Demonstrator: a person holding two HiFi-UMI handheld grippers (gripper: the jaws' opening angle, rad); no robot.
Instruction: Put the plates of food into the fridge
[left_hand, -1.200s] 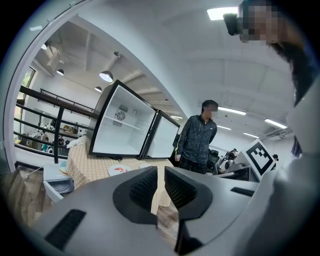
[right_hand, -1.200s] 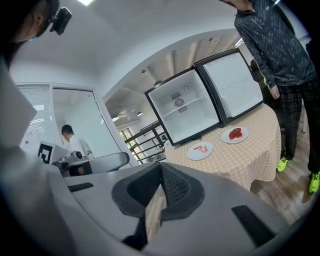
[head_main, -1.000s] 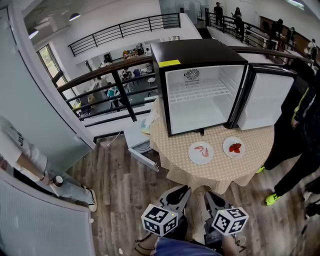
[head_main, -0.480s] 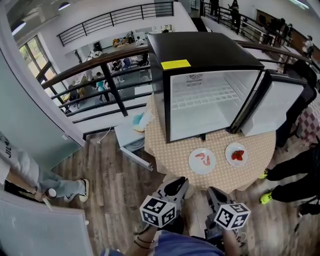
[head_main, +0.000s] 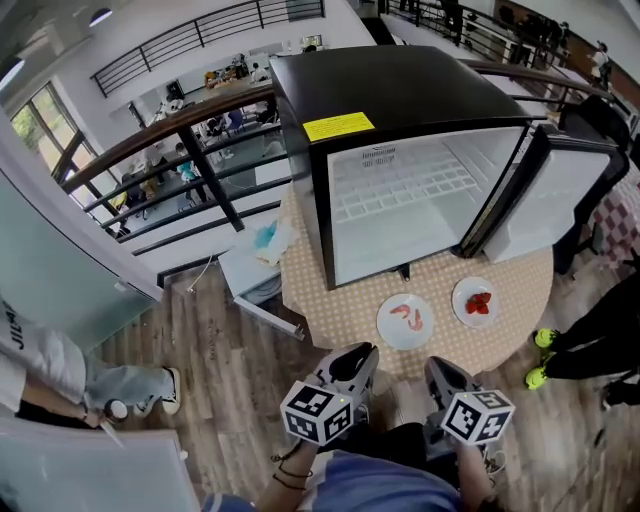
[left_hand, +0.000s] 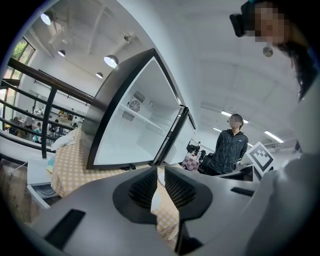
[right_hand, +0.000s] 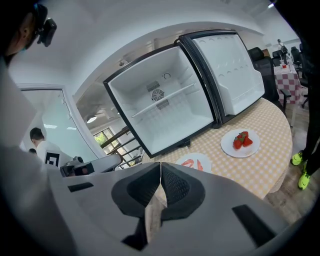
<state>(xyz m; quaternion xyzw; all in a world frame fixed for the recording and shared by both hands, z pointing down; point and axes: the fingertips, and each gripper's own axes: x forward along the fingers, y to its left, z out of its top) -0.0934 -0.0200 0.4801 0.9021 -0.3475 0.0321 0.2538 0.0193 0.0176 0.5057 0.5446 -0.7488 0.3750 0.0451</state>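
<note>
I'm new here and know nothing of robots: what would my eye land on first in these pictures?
The black mini fridge on the round checked table stands out, its door swung wide and its white inside without food. In front of it sit a plate of pink food and a plate of red fruit. Nearest the camera, the left gripper and right gripper each carry a cube with square black-and-white markers.
</note>
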